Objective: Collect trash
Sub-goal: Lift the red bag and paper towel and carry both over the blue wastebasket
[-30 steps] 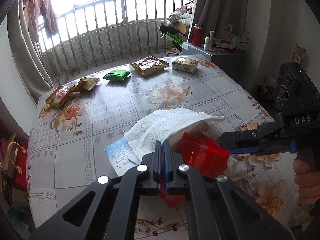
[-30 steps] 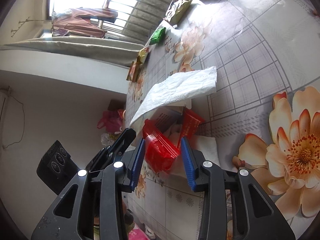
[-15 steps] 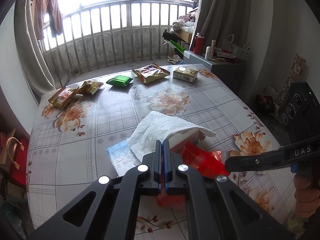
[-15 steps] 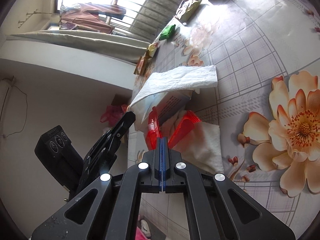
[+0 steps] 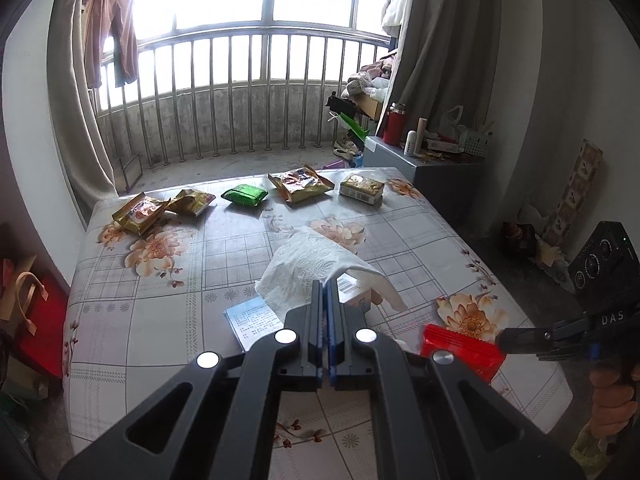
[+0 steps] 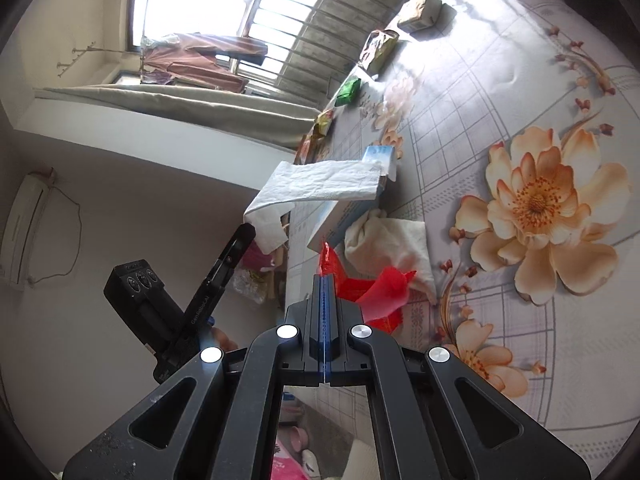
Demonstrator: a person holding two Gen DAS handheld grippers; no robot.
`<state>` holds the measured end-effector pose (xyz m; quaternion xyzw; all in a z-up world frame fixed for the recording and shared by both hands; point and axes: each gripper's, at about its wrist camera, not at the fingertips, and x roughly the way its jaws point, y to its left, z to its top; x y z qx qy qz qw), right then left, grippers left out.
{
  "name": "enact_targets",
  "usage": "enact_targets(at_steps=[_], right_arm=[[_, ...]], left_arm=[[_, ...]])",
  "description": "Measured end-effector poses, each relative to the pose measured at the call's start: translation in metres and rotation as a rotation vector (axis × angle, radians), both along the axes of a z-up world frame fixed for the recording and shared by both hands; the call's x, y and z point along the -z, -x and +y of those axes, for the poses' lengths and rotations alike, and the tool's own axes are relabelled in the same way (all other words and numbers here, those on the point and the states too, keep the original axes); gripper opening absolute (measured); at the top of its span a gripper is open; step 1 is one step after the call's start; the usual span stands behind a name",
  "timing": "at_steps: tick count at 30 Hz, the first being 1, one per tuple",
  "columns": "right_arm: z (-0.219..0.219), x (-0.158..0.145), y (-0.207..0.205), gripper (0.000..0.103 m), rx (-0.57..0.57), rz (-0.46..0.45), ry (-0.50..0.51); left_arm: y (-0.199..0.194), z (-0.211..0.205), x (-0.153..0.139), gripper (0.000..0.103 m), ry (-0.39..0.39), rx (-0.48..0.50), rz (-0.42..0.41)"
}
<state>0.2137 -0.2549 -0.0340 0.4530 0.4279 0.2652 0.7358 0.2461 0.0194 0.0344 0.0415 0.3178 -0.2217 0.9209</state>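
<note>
My right gripper point(image 6: 323, 280) is shut on a red plastic wrapper point(image 6: 376, 292) and holds it just above the floral table; the wrapper also shows in the left wrist view point(image 5: 460, 350) at the tip of the right gripper point(image 5: 500, 342). My left gripper point(image 5: 325, 286) is shut on the edge of a white paper towel point(image 5: 316, 264), lifted over a small box point(image 5: 356, 298). In the right wrist view the towel point(image 6: 320, 184) hangs from the left gripper point(image 6: 250, 230). A crumpled tissue point(image 6: 388, 240) lies beside the box point(image 6: 344, 212).
Several snack packets lie along the table's far edge: yellow ones point(image 5: 140, 212), a green one point(image 5: 245, 195), an orange one point(image 5: 300, 182) and a boxed one point(image 5: 362, 188). A printed leaflet point(image 5: 252, 320) lies near the left gripper. A grey cabinet point(image 5: 432, 164) stands far right.
The right gripper closed on the red wrapper and pulled it right, away from the box. The left gripper let go of the wrapper and now holds the lifted paper towel. Both grippers rose.
</note>
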Motion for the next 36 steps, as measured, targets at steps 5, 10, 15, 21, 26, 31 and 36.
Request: enact_targets(at_steps=[5,10,15,21,26,31,36], right_arm=[[-0.018,0.01,0.02,0.0,0.05,0.017,-0.042],[-0.034,0.019,0.035,0.0,0.126,0.041,-0.056],[-0.056,0.031,0.053,0.0,0.239,0.087,-0.008],[-0.071,0.049,0.065,0.003,0.303,0.142,-0.017],[-0.077,0.057,0.069,0.028,0.331,0.171,-0.035],[-0.077,0.059,0.068,0.043,0.336,0.178,-0.014],[-0.077,0.061,0.075,0.044,0.312,0.178,0.005]], left_arm=[[0.017,-0.001,-0.007,0.001,0.027,0.02,0.006],[0.033,-0.003,-0.008,0.001,0.046,0.036,0.019],[0.049,-0.008,0.001,0.001,0.058,0.067,0.056],[0.067,-0.033,0.032,0.001,0.03,0.141,0.138],[0.075,-0.067,0.067,0.001,-0.02,0.211,0.211],[0.08,-0.093,0.092,0.001,-0.052,0.26,0.262],[0.084,-0.112,0.104,0.001,-0.071,0.3,0.279]])
